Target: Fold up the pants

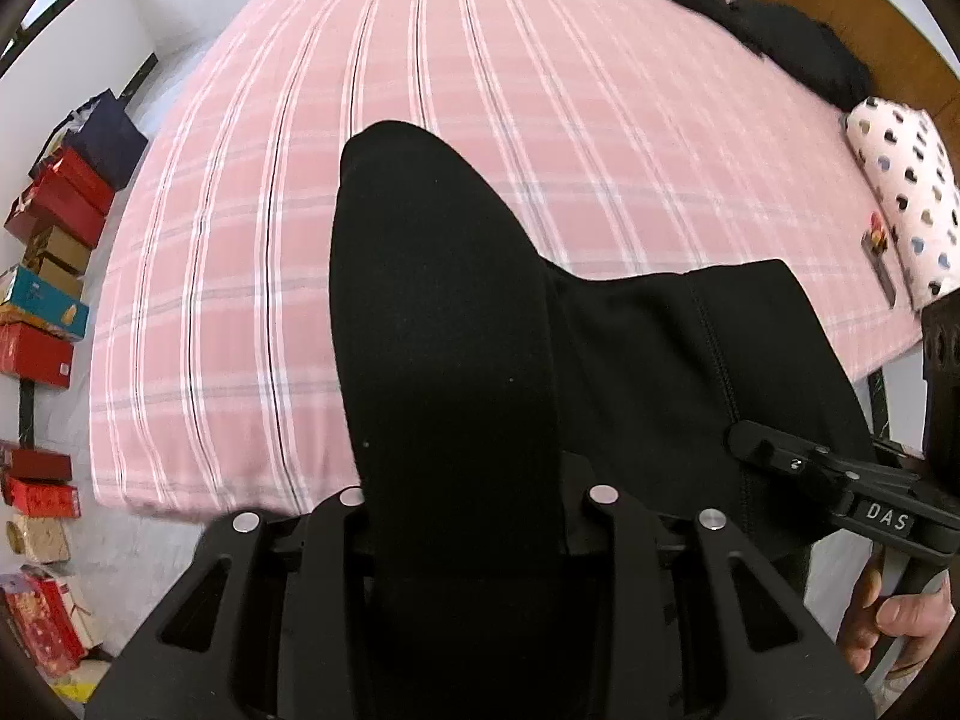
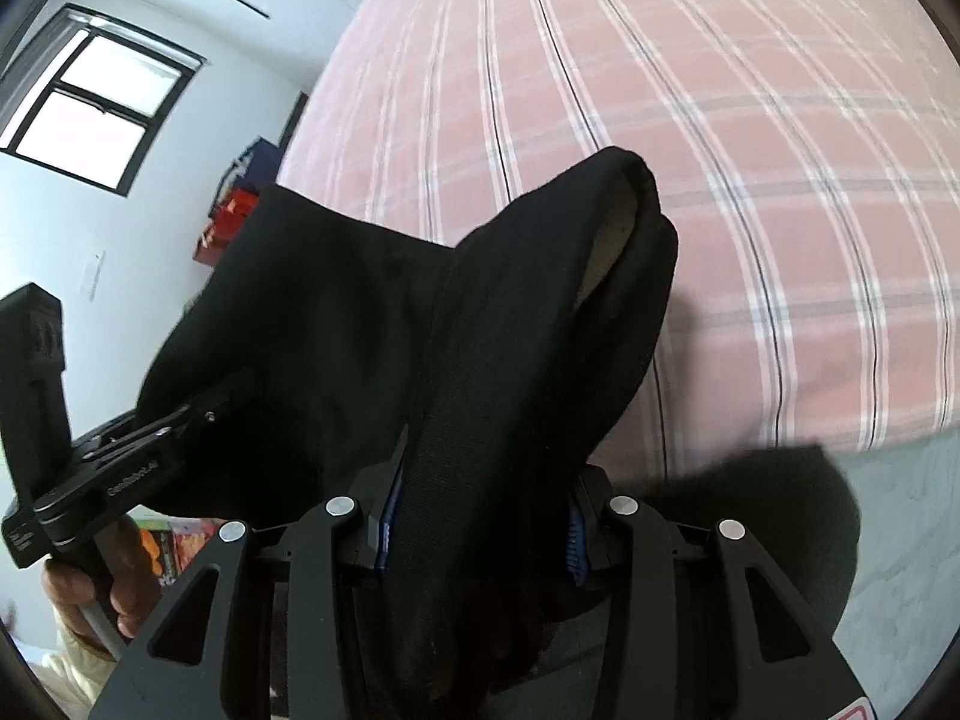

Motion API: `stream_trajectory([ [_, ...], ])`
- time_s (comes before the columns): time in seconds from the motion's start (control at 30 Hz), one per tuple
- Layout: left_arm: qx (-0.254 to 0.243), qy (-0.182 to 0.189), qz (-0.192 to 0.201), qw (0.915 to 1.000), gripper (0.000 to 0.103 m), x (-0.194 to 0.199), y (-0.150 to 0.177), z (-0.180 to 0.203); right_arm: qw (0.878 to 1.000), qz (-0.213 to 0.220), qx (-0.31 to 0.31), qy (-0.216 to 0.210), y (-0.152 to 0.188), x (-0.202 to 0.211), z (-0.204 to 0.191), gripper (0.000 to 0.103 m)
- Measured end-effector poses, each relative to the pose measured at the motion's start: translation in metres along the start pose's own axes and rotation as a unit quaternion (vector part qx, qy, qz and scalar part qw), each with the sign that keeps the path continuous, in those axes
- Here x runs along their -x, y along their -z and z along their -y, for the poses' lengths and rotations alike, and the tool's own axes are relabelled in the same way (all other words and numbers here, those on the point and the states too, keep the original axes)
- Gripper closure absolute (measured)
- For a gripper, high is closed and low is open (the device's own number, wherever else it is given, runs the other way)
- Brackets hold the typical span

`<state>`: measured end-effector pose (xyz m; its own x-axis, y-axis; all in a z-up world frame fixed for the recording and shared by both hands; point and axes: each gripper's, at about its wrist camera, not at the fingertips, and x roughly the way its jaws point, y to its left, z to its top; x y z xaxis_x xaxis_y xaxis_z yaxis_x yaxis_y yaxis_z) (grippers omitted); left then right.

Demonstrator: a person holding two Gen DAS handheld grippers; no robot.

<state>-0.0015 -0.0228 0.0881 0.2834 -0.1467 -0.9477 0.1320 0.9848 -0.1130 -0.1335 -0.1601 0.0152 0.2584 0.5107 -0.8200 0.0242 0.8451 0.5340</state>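
Bedroom; pink plaid bed ahead, stacked boxes along the left wall, dotted pillow far right.

Left gripper: jaws closed onto a thick bunch of the black pants. Right gripper: likewise clamped on the pants, blue pads pressing the cloth. Garment is held up between both tools, above the near bed edge.

Judgement: lay-down step. Keep both grips level and taut, lower together so legs land flat.

Pants: matte black, seam visible, pale lining at the opening.
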Motion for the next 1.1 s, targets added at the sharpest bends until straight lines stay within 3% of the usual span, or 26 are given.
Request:
stream_trajectory([
  [0.2, -0.002, 0.024, 0.077, 0.9967, 0.071, 0.032, -0.07, -0.004, 0.997, 0.07, 0.036, -0.013, -0.068, 0.037, -0.022, 0.064],
  [0.43, -0.015, 0.026, 0.189, 0.9814, 0.071, 0.06, -0.161, -0.007, 0.982, 0.164, 0.094, -0.012, -0.175, 0.069, -0.048, 0.064],
  [0.57, -0.005, 0.038, 0.23, 0.9724, 0.068, 0.044, -0.207, -0.017, 0.974, 0.201, 0.102, -0.023, -0.23, 0.059, -0.041, 0.061],
  [0.63, 0.008, 0.045, 0.23, 0.9721, 0.057, 0.016, -0.232, -0.027, 0.967, 0.232, 0.102, -0.026, -0.256, 0.044, -0.029, 0.052],
  [0.67, 0.026, 0.049, 0.226, 0.9726, 0.048, -0.006, -0.244, -0.037, 0.962, 0.255, 0.093, -0.015, -0.273, 0.031, -0.013, 0.035],
  [0.7, 0.038, 0.04, 0.23, 0.9717, 0.017, -0.028, -0.253, -0.044, 0.959, 0.272, 0.082, 0.001, -0.281, 0.022, -0.002, 0.024],
  [0.73, 0.048, 0.007, 0.236, 0.9706, 0.009, -0.048, -0.26, -0.051, 0.954, 0.292, 0.063, 0.034, -0.288, 0.012, 0.013, 0.017],
  [0.77, 0.064, -0.047, 0.236, 0.9686, 0.009, -0.076, -0.262, -0.063, 0.95, 0.3, 0.029, 0.087, -0.295, -0.001, 0.036, 0.017],
  [0.8, 0.069, -0.086, 0.212, 0.971, 0.01, -0.099, -0.262, -0.073, 0.951, 0.289, 0.007, 0.112, -0.297, -0.01, 0.052, 0.017],
  [0.87, 0.08, -0.116, 0.145, 0.9794, 0.024, -0.138, -0.251, -0.095, 0.96, 0.257, -0.025, 0.109, -0.288, -0.022, 0.082, 0.028],
  [0.9, 0.086, -0.12, 0.13, 0.9804, 0.028, -0.145, -0.242, -0.103, 0.963, 0.251, -0.028, 0.095, -0.277, -0.023, 0.09, 0.028],
  [0.93, 0.091, -0.126, 0.13, 0.9792, 0.028, -0.146, -0.227, -0.109, 0.964, 0.248, -0.015, 0.092, -0.26, -0.024, 0.093, 0.031],
  [1.03, 0.081, -0.133, 0.141, 0.9776, 0.028, -0.137, -0.199, -0.11, 0.965, 0.228, 0.04, 0.126, -0.24, -0.033, 0.084, 0.069],
  [1.1, 0.074, -0.129, 0.144, 0.9783, 0.026, -0.131, -0.196, -0.097, 0.965, 0.212, 0.071, 0.134, -0.232, -0.045, 0.07, 0.07],
])
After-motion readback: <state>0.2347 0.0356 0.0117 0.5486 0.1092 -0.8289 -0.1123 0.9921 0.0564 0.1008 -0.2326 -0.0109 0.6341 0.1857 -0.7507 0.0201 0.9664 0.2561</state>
